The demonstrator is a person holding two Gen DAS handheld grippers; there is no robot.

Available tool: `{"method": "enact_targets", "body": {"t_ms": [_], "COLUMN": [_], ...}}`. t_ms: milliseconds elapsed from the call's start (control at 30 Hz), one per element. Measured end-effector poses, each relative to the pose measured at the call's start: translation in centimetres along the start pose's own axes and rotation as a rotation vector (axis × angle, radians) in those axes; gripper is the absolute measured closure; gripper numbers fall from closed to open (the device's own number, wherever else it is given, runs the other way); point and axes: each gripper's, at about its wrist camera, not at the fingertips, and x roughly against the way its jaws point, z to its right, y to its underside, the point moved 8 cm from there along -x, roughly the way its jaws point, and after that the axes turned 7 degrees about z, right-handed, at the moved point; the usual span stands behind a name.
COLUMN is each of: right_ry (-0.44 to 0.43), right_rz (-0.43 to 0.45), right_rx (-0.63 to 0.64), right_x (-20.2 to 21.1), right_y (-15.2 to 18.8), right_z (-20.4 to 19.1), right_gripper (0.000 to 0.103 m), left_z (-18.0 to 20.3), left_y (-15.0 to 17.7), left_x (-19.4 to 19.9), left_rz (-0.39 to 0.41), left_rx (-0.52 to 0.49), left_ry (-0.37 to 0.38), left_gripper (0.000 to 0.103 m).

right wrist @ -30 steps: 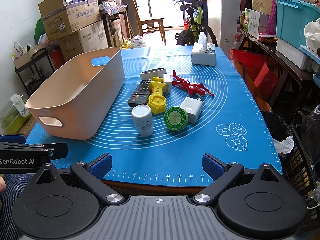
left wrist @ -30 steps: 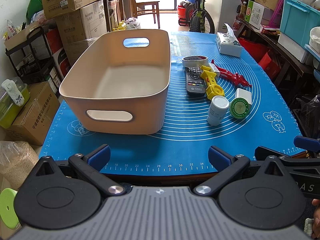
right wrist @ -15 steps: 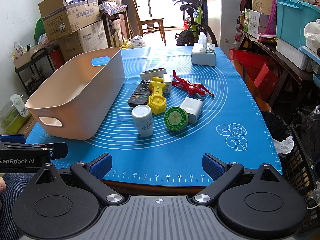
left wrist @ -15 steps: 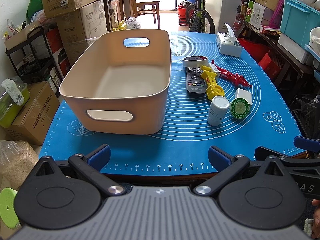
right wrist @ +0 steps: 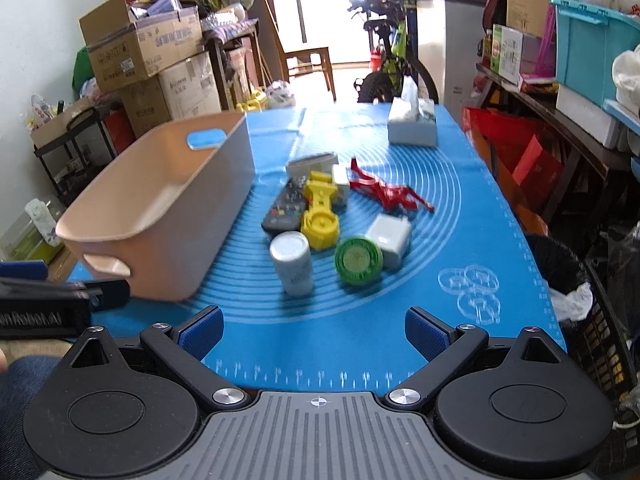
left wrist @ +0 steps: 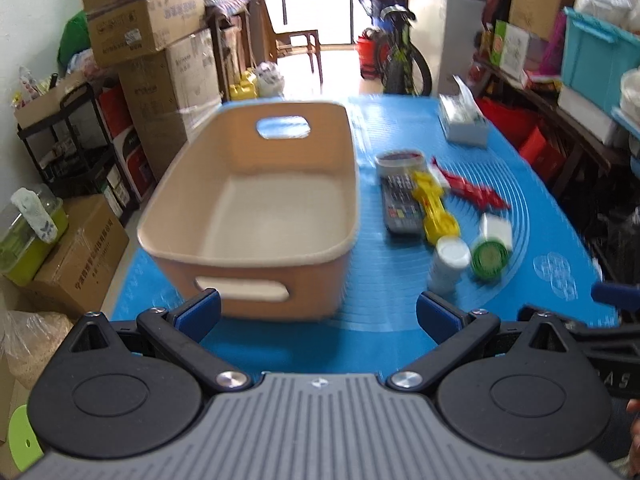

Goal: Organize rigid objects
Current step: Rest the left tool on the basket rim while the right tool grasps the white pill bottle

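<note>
Hand-held grippers, left [left wrist: 318, 314] and right [right wrist: 314, 328], hover level over the mat's [right wrist: 472, 216] near edge, jaws wide, empty.

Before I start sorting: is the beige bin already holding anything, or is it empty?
Empty. The left wrist view looks down into the beige bin and shows only its bare floor; the white bottle and remote control lie outside on the blue mat.

Cardboard boxes [right wrist: 140, 52] (stacked), bicycle [right wrist: 394, 64], bright doorway [right wrist: 320, 8].
</note>
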Motion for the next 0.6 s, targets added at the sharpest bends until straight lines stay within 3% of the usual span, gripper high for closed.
{"method": "enact_targets", "body": {"t_ms": [200, 600], "right_ry": [0.03, 0.07], "right_rz": [0.044, 0.051], "right_rx": [-0.014, -0.024], "right_x": [-1.7, -6.3], "right_y": [-2.5, -4.8], "right_z": [0.5, 0.2], "right_gripper": [0.006, 0.005], "left_z": [-2.7, -8.1], "left_y": [-4.0, -8.9], "left_x": [-1.6, -7.1], "left_rz": [0.059, 0.04], "left_rx": [0.019, -0.018], "left_ry": [-0.05, -0.125], "left_gripper": [0.001, 0.001]}}
